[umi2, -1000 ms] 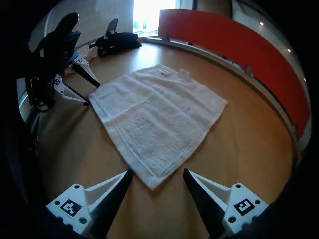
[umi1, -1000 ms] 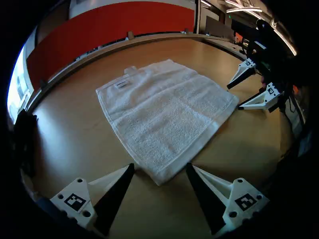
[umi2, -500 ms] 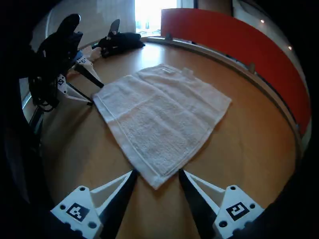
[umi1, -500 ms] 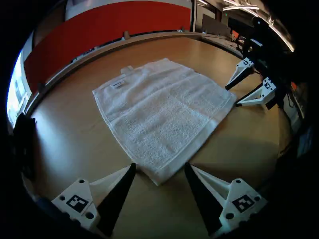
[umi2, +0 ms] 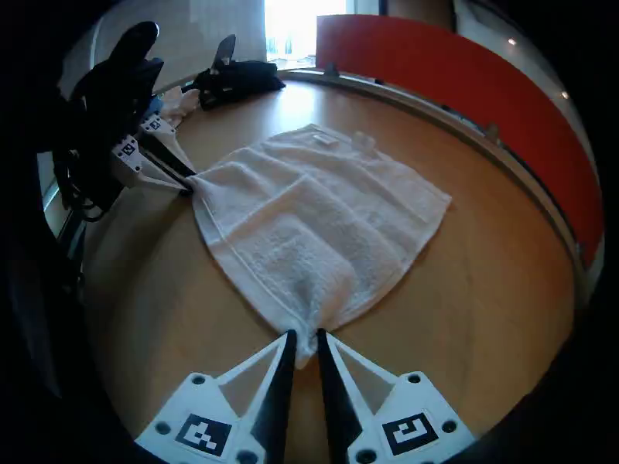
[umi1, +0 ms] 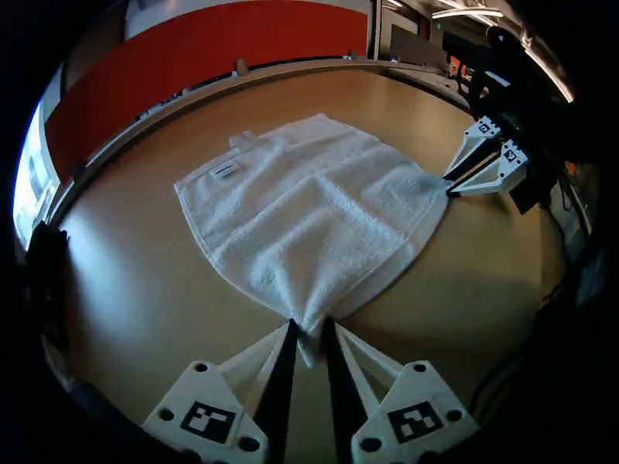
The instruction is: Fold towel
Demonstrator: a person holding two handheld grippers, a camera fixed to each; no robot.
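Lying spread at the centre of the wooden table (umi1: 139,263): one white towel (umi1: 309,209), held at two neighbouring corners.

Left gripper view: the left gripper (umi1: 308,340) stood at 6 o'clock. Its fingers were drawn almost together with the near towel corner nipped between them, and the cloth puckered upward from the pinch. The right gripper (umi1: 453,183) sat at 2 o'clock, fingers narrowed to a slim gap and pressed on the neighbouring corner. A small label (umi1: 224,168) lay near the towel's 10 o'clock corner. Ceiling lights (umi1: 464,11) showed at 1 o'clock.

Right gripper view: the right gripper's own fingers were at 6 o'clock, nearly closed on their corner. The left gripper was at 10 o'clock, clamping its own. A dark bag (umi2: 236,77) lay at 11 o'clock beneath a bright window (umi2: 298,23).

Edges: the hem between the two held corners ran slack and slightly raised, while the other two corners rested flat. A raised rim (umi1: 232,75) curved round the table's far side, with a red panel (umi1: 217,46) behind it.

Open room: bare wood surrounded the towel. It was widest from 3 to 5 o'clock in the right gripper view and from 7 to 9 o'clock in the left gripper view.
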